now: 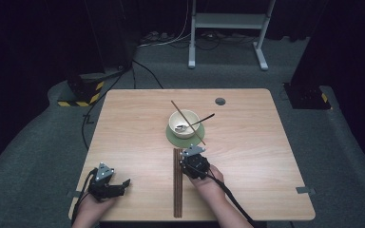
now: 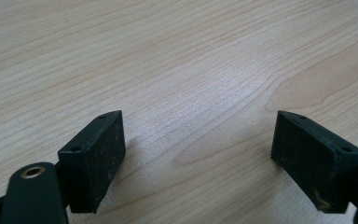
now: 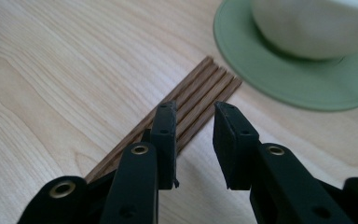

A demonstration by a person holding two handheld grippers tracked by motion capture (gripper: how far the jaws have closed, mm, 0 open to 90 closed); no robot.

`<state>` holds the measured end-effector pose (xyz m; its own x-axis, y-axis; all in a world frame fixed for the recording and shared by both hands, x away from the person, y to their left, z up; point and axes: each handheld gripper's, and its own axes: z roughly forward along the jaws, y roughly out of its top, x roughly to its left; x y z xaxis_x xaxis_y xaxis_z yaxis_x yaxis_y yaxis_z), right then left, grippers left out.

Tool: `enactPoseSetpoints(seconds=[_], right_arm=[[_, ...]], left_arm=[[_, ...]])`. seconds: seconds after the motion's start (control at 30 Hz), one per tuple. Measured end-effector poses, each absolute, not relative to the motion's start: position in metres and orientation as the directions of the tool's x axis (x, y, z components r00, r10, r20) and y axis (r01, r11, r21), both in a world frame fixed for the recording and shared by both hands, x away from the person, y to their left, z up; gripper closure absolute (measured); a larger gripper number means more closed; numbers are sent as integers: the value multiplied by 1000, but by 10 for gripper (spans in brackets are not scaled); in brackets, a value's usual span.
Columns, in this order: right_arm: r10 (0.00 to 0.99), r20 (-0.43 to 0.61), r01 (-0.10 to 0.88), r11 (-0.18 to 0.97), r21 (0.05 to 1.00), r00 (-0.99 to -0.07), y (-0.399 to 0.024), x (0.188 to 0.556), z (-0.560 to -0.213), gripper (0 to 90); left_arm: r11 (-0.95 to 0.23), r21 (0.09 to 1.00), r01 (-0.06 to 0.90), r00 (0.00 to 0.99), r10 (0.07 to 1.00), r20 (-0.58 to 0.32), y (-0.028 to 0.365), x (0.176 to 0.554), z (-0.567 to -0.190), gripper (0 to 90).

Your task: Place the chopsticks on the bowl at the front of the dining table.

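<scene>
High view first: the wooden table takes most of the scene, and a person stands at its near edge with one gripper in each hand. Near the middle of the table sits a green mat with a white bowl on it. A spoon rests inside the bowl with its dark handle going out to the right, and one chopstick already lies across the rim, slanting from upper left to lower right. Just in front of the mat there is a row of chopsticks lying flat and side by side, pointing toward the bowl. The left gripper rests low near the left front corner, well apart from everything; in the left gripper view its jaws stand wide apart over bare wood and hold nothing. The right gripper is over the far end of the row, and in the right gripper view its jaws are partly apart with only a narrow gap, above the sticks and not yet around any of them. I judge that the work is at an early stage: one stick is placed on the bowl, a next one is about to be taken, and the other sticks wait on the table.
</scene>
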<state>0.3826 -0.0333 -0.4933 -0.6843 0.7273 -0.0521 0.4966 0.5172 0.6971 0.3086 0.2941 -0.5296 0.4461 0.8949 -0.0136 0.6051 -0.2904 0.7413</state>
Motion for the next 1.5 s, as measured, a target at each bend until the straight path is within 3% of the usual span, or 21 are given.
enactPoseSetpoints(seconds=[1.5], right_arm=[[731,-24,532,518,670,-682,-37,382,-514,683]], left_arm=[[-291,741,605,447,894,-14,294,309,-530,174]])
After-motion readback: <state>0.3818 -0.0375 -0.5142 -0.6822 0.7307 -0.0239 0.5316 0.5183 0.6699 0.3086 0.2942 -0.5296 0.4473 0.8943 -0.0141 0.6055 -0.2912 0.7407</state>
